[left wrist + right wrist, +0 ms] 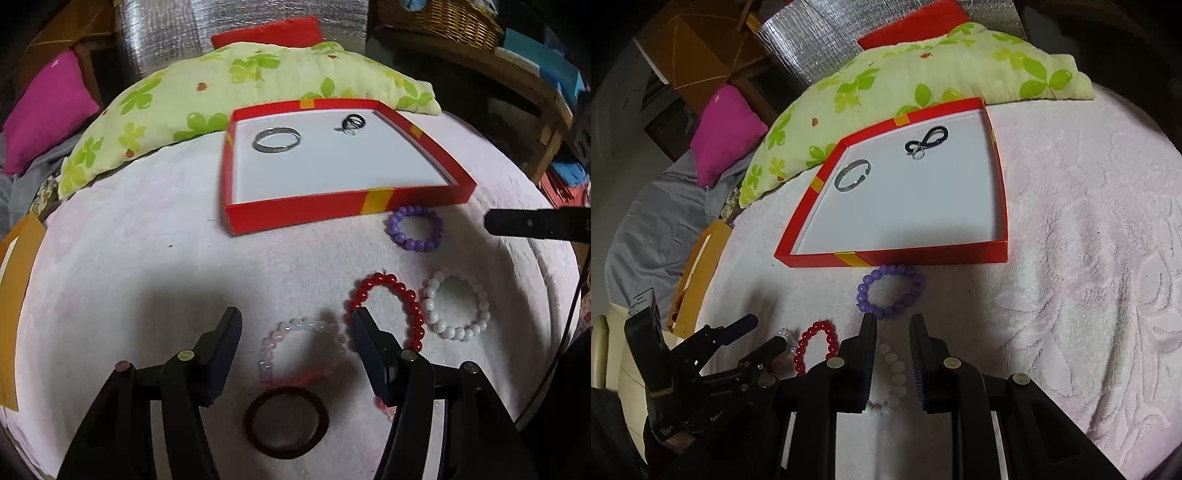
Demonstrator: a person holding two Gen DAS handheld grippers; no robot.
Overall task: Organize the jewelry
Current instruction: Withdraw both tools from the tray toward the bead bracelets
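A red box (295, 216) with a white floor holds a silver bangle (277, 140) and a small dark ring piece (352, 123); the box also shows in the right wrist view (923, 256). In front of it lie a purple bead bracelet (415, 229), a red one (410, 306), a white one (458, 330), a pale pink one (273, 347) and a brown hair band (286, 422). My left gripper (295, 332) is open over the pink bracelet. My right gripper (893, 332) is open and empty above the white bracelet (895, 369), just short of the purple bracelet (890, 291).
All lies on a pale pink towel (1089, 258). A green flowered pillow (221, 92) lies behind the box. A magenta cushion (48, 110) and an orange box (14, 280) are at the left. A wicker basket (439, 18) stands back right.
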